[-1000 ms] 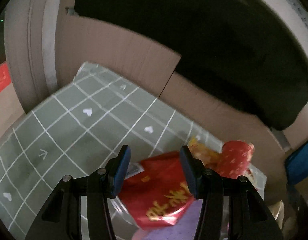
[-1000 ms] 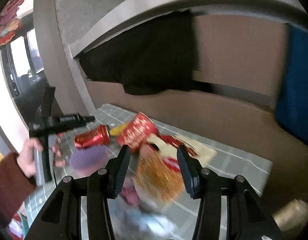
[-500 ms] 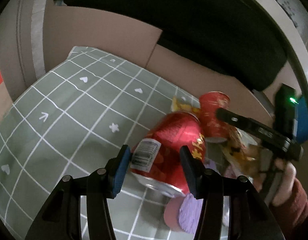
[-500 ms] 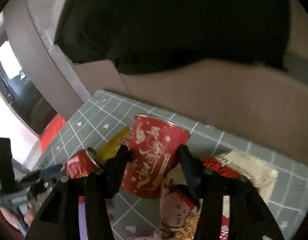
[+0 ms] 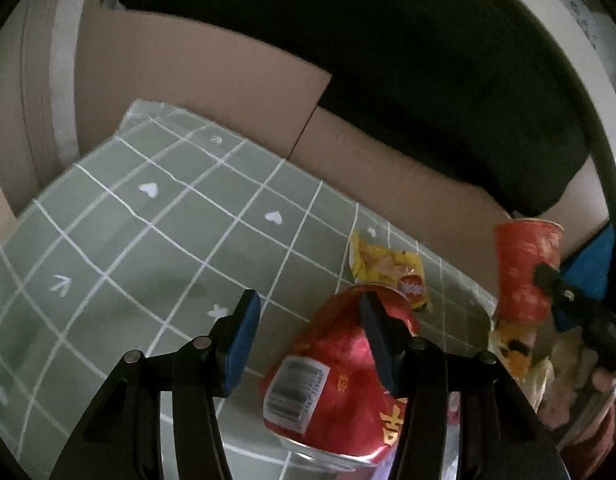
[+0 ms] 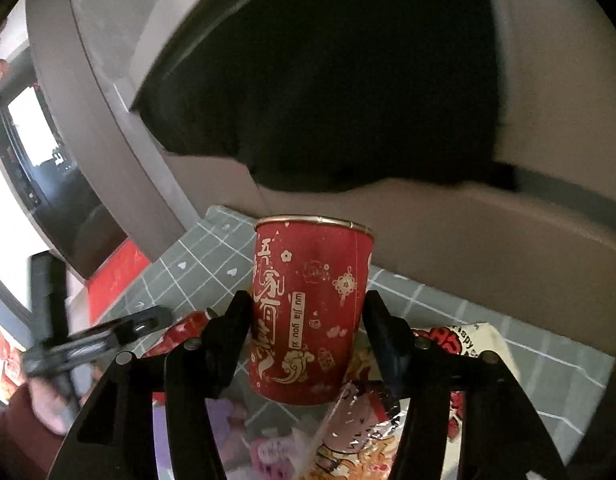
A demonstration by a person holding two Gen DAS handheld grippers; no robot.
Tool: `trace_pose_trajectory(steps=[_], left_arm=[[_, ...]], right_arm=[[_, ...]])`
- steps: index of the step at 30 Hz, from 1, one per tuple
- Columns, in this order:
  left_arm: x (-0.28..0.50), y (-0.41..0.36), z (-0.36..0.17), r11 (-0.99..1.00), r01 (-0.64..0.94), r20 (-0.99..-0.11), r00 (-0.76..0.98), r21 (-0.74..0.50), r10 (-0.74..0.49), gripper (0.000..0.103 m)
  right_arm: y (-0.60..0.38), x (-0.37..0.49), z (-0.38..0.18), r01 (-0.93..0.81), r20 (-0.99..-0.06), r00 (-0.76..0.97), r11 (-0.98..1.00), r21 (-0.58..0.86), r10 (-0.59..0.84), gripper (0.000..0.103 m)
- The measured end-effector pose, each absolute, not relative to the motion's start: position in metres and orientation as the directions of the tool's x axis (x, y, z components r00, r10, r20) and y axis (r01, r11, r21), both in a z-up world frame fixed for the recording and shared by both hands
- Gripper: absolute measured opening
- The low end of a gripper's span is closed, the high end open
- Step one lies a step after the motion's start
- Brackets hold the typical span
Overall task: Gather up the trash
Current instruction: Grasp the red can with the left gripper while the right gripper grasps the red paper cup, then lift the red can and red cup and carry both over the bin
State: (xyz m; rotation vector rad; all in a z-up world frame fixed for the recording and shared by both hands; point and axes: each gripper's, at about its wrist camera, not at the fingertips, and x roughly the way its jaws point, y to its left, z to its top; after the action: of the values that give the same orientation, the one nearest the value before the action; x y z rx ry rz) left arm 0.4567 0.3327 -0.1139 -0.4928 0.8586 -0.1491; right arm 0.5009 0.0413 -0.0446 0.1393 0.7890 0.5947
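Gripping a red paper cup (image 6: 310,308) upright at frame centre, the right gripper (image 6: 308,320) pinches its sides; the left gripper (image 5: 310,326) gapes wide over a red can (image 5: 340,380) lying on the green mat (image 5: 147,240), lower centre.

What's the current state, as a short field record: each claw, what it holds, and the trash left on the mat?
right claw: shut on red paper cup, upright, lifted
left claw: open, empty, beside red can
red can: lying on its side on green grid mat
other trash: yellow snack wrapper, more wrappers near the cup
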Motion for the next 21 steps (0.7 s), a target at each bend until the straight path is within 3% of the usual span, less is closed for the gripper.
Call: trace_pose_trajectory(steps=[5,13,18,21], left_arm=[[0.451,0.328,-0.122,0.834,-0.051,-0.684,0.601,-0.550,-0.414,0.056],[0.430,0.281,-0.118,0.896,0.034,-0.731,0.565,-0.443,-0.382,0.056],[0.448,0.270,-0.137,0.831,-0.036,-0.740,0.478,-0.555,-0.473,0.058],[0.446,0.259,-0.131,0.866,-0.033,-0.752,0.514,-0.499,-0.413,0.056]], right_arm=[[0.006,0.485,-0.040,-0.435,-0.625,0.539,0.822,0.368,0.565,0.054],[-0.017,0.462,-0.037,-0.487,-0.598,0.517,0.785,0.383,0.613,0.054],[-0.011,0.452,-0.016,-0.532,-0.526,0.528,0.742,0.407,0.667,0.054],[-0.012,0.445,-0.006,-0.541,-0.515,0.545,0.747,0.387,0.662,0.054]])
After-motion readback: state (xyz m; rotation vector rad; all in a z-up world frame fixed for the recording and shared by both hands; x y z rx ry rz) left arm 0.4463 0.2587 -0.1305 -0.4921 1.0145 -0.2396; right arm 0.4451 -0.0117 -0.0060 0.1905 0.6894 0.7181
